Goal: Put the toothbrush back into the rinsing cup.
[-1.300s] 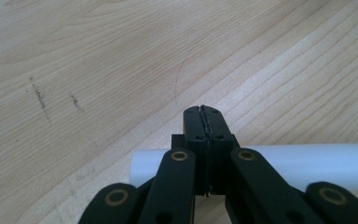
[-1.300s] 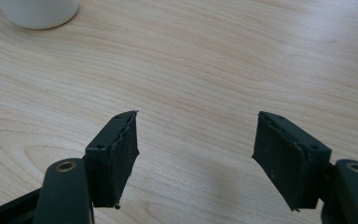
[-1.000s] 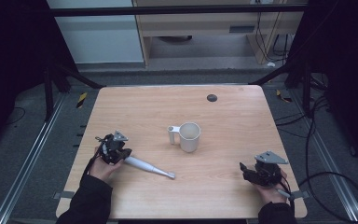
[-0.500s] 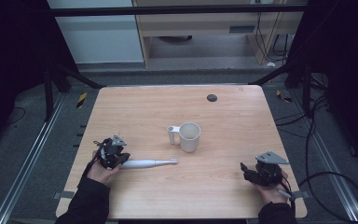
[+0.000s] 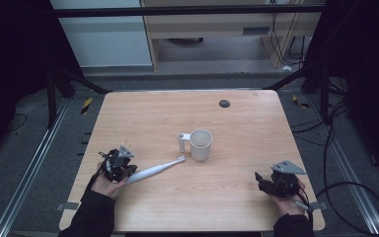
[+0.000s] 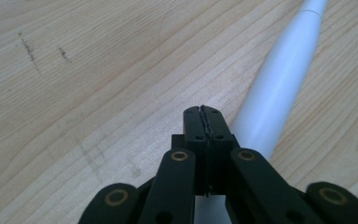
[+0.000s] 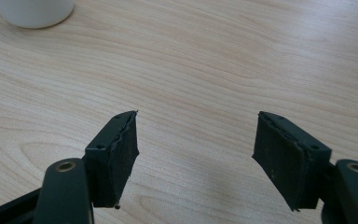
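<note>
Toothbrush (image 5: 155, 171) first: the white electric one lies flat on the counter (image 5: 227, 207), left of centre, and its long axis runs on a slant. The thick handle end is low and left, by the person's left hand. The slim brush head (image 5: 180, 159) is up and right, aimed at the white mug (image 5: 201, 144) and stopping just short of it, not touching.

Now the left tongs (image 5: 127, 173). They sit right at the handle end, and in the left gripper view they are clenched (image 6: 203, 112), pad against pad, with nothing between them. The white handle (image 6: 279, 88) runs past on their right and slips out of sight beneath the linkage (whether the jaw flank actually touches it cannot be told). So it is a closed tip beside the handle, not a grasp on it.

Over on the other side, the right tongs (image 5: 260, 178) rest near the counter's right front corner, well apart from both brush and mug. In their own view they are spread wide (image 7: 196, 140) over bare wood, with the mug's base (image 7: 32, 9) just peeking in at the top left.

The judgement: the left hand is far the nearer. The brush stretches away from those tongs toward the mug, so any grasp would seem to call for opening them and coming across the handle, square to that slanted axis.
</note>
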The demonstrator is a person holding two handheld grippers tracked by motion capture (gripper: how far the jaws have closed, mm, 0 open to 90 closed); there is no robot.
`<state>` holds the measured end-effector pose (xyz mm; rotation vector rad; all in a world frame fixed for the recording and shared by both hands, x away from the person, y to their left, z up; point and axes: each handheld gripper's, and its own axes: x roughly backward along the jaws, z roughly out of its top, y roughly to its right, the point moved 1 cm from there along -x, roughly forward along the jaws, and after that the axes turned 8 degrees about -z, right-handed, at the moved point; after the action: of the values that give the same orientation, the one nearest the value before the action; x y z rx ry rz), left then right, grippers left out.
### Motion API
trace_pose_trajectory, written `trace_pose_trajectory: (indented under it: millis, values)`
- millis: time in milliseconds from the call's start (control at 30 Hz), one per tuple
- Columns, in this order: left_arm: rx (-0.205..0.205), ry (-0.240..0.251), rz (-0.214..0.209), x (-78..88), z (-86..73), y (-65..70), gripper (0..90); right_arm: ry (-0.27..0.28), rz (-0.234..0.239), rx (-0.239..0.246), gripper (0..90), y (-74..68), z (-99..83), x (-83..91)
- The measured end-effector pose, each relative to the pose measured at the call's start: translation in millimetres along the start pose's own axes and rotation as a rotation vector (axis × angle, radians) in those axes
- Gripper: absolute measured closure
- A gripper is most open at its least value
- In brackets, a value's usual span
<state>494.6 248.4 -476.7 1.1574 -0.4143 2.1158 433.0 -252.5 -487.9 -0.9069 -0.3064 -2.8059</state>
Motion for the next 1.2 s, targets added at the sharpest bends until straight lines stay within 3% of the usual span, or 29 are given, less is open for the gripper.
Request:
trace_pose_trajectory:
  millis: [867, 1200]
  values:
    - [0.0, -0.005, -0.023, 7.7, -11.9, 13.1, 89.3, 0.0, -0.002, 0.002, 30.2, 0.0, 0.1, 0.3]
    - [0.036, 0.097, -0.004, 29.0, 5.7, 7.5, 82.3, 0.002, -0.008, -0.006, 30.2, 1.5, 1.1, 1.0]
